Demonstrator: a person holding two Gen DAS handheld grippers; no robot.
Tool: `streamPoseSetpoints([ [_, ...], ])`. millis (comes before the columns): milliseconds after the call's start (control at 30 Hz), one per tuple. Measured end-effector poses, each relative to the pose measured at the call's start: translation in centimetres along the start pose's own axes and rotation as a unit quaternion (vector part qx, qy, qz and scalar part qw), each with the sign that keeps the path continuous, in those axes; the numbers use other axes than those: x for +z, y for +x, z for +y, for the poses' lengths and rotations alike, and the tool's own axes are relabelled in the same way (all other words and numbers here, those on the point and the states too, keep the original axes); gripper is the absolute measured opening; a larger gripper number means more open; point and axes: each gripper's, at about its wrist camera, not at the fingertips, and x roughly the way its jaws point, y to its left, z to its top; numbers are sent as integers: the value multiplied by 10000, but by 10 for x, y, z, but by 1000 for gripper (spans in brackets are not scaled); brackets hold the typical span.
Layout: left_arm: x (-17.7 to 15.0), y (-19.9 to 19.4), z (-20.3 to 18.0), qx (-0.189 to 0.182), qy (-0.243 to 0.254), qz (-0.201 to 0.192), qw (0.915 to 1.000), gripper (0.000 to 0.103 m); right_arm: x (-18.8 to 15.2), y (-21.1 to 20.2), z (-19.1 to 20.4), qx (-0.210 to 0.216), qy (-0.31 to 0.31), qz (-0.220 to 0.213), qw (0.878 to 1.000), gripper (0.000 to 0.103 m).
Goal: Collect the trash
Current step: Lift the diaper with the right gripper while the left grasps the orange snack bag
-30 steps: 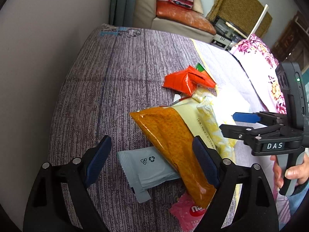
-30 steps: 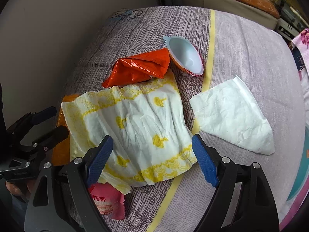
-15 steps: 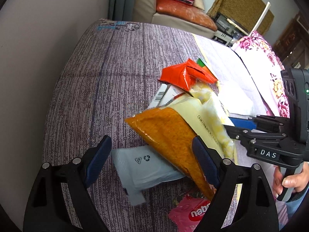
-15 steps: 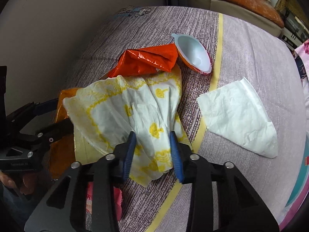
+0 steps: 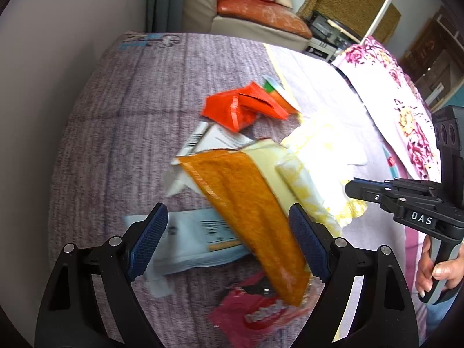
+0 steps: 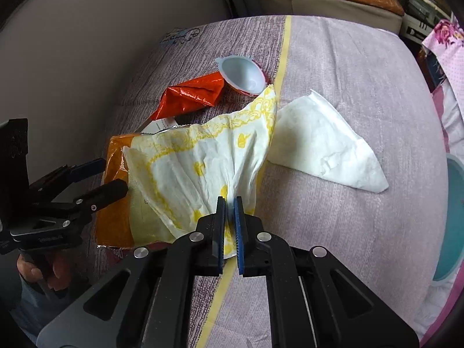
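Trash lies on a purple-grey mattress [image 6: 333,66]. My right gripper [image 6: 230,203] is shut on the near edge of a white napkin with yellow print [image 6: 203,162], which is bunched and pulled toward me. Under it lies an orange-and-cream snack bag [image 5: 249,211]. My left gripper [image 5: 229,229] hangs open above that bag and a pale blue packet [image 5: 191,237], touching neither. A red-orange foil wrapper [image 6: 191,95], an empty white cup [image 6: 243,74] and a plain white tissue [image 6: 322,142] lie farther back. A pink wrapper [image 5: 261,313] lies nearest me.
A grey wall [image 6: 87,43] borders the mattress on the left. A sofa with an orange cushion [image 5: 261,14] stands beyond the far end. A floral cloth [image 5: 391,92] lies along the right side. A white barcode slip [image 5: 208,139] peeks from under the bag.
My right gripper closed on the yellow-print napkin and drew it toward me, bunching it. The left gripper shifted a little over the pile, still open.
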Motion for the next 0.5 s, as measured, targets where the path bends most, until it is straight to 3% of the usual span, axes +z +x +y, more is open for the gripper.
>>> streamPoseSetpoints([
  [267, -4, 14, -39, -60, 317, 112, 9994, 82, -17, -33, -42, -154, 449, -260, 9985, 6],
  [367, -4, 22, -51, 29, 364, 207, 9991, 59, -27, -47, -56, -177, 591, -347, 9975, 6],
  [467, -2, 23, -54, 127, 310, 173, 9993, 47, -34, -53, -64, -146, 655, -373, 9970, 6],
  [500, -2, 22, -54, 126, 295, 169, 9993, 29, -36, -53, -66, -116, 671, -356, 9970, 7],
])
